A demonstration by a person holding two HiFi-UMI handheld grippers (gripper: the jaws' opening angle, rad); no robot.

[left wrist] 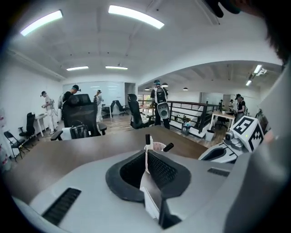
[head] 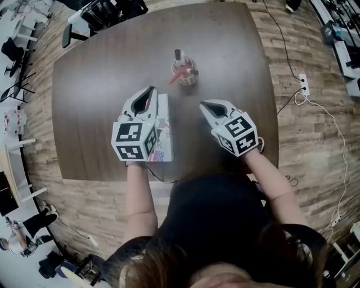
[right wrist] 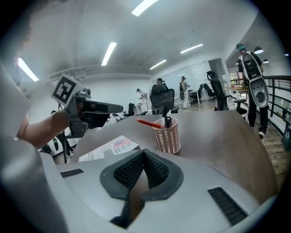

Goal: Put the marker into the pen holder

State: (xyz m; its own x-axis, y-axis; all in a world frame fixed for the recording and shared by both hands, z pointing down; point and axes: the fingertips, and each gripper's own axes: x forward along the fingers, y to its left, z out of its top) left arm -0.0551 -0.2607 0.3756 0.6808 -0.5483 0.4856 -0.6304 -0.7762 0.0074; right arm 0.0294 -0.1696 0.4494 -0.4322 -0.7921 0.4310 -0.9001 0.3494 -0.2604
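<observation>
A pink mesh pen holder (head: 186, 76) stands upright on the dark table (head: 101, 79), past both grippers. It holds a red marker (head: 176, 75) leaning left and two black markers (head: 178, 54). My left gripper (head: 148, 94) hovers at the near left of the holder, jaws shut and empty. My right gripper (head: 206, 106) is at its near right, also shut with nothing in it. In the right gripper view the holder (right wrist: 167, 136) and red marker (right wrist: 148, 123) lie straight ahead. In the left gripper view the holder (left wrist: 158, 146) peeks over the shut jaws.
A folded newspaper (head: 164, 134) lies on the table under the left gripper. Office chairs (head: 107, 14) stand past the table's far edge. A cable and power strip (head: 304, 84) lie on the wooden floor at the right. People stand far off in the room.
</observation>
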